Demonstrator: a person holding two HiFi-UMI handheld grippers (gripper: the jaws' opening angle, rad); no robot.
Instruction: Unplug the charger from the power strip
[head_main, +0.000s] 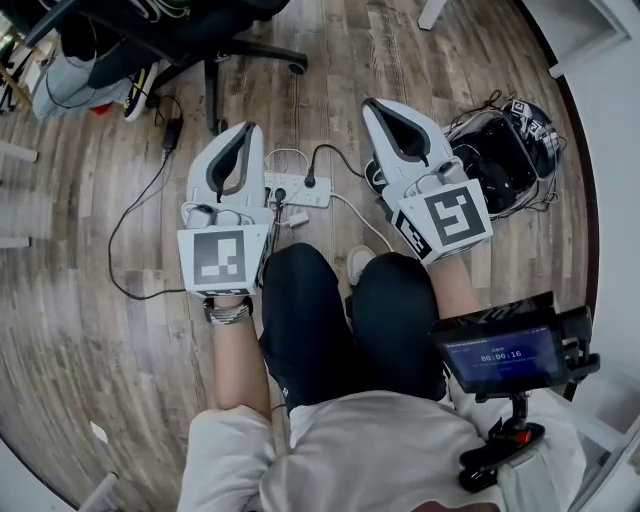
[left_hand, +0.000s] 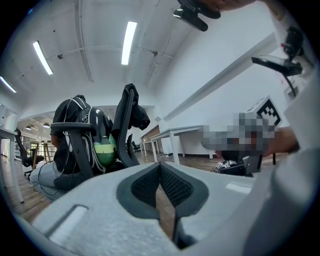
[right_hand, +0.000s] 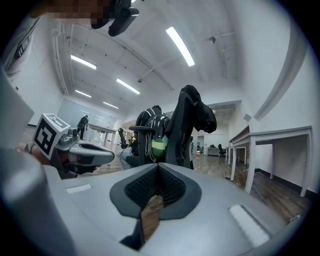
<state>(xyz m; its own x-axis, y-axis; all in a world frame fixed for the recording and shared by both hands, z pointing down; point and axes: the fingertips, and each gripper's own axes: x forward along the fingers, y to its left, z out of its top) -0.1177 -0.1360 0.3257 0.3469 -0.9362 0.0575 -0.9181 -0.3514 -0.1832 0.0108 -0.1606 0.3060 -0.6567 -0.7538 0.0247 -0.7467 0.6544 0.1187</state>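
A white power strip (head_main: 298, 190) lies on the wooden floor between my two grippers in the head view. A black plug (head_main: 310, 182) with a black cord sits in it. Just near of the strip, a small white block (head_main: 297, 218) on a white cable lies on the floor. My left gripper (head_main: 243, 130) is held up level to the left of the strip, shut and empty. My right gripper (head_main: 372, 104) is raised to the strip's right, also shut with nothing in it. Both gripper views look out across the room, with the left jaw tips (left_hand: 160, 165) and the right ones (right_hand: 159, 167) closed together.
A black office chair (head_main: 210, 50) stands beyond the strip, draped with a jacket (left_hand: 131, 107). A black adapter (head_main: 171, 133) and its cord lie at the left. A dark helmet-like object (head_main: 500, 150) sits at the right. White desks (right_hand: 275, 140) line the wall. A screen device (head_main: 510, 355) is at the person's right knee.
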